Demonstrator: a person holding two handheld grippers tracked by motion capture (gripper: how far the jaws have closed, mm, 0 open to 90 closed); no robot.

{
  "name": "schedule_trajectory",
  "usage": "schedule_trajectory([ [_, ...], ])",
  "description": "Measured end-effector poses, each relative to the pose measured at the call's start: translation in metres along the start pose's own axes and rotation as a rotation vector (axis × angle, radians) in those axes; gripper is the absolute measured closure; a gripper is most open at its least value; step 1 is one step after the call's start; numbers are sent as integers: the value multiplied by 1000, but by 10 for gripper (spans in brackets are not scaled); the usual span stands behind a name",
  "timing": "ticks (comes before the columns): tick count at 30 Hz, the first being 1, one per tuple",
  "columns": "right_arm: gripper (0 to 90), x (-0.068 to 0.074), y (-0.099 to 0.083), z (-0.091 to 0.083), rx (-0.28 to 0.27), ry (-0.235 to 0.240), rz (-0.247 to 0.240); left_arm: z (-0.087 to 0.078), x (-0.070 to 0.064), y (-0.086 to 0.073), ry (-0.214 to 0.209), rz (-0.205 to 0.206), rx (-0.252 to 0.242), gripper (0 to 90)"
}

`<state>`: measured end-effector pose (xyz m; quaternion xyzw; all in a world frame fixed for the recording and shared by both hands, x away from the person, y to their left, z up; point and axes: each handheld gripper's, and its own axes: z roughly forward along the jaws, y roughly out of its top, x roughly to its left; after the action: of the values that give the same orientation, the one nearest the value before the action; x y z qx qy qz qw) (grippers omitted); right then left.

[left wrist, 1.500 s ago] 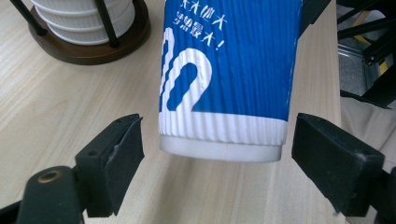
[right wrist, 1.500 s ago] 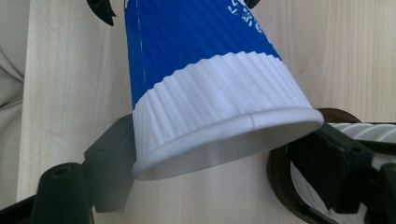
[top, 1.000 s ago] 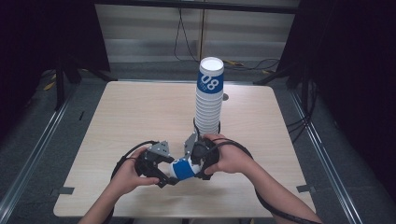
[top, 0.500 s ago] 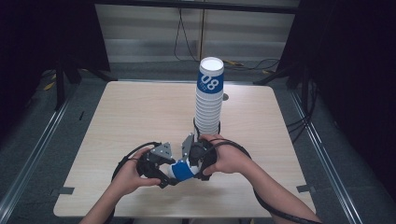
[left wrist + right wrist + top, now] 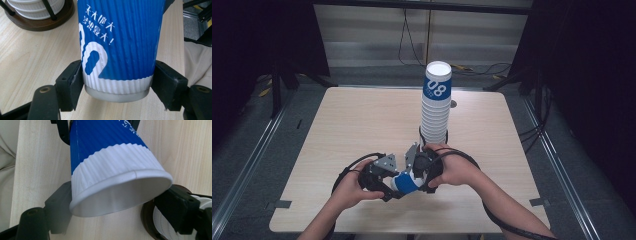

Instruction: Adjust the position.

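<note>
A: Cup [image 5: 408, 183], blue/white, sits low over the table [image 5: 362, 120] near the front edge, on its side between both grippers. Who's got it?

B: Left gripper [image 5: 117, 82] def does. Jaws closed on the cup's base end, pads flat on the white band, prob so the ribbed wall doesn't crush.

A: And the right gripper [image 5: 115, 205]?

B: Jaws wide, either side of the open rim, w/ a gap showing on one side at least. Can't tell if they touch. Looks like a handover lining up.

A: Stack [image 5: 435, 102]?

B: Upright in its holder [image 5: 37, 21] just behind the hands. Cup's likely headed there, mouth down like the rest.
</note>
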<state>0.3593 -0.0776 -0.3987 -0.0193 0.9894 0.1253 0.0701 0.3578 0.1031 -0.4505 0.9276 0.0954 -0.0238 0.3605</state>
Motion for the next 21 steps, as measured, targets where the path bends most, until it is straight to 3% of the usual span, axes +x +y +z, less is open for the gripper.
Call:
schedule_trajectory([
  [21, 179, -2, 2, -2, -10, 0, -4, -6, -2, 0, 17, 4, -14, 309],
])
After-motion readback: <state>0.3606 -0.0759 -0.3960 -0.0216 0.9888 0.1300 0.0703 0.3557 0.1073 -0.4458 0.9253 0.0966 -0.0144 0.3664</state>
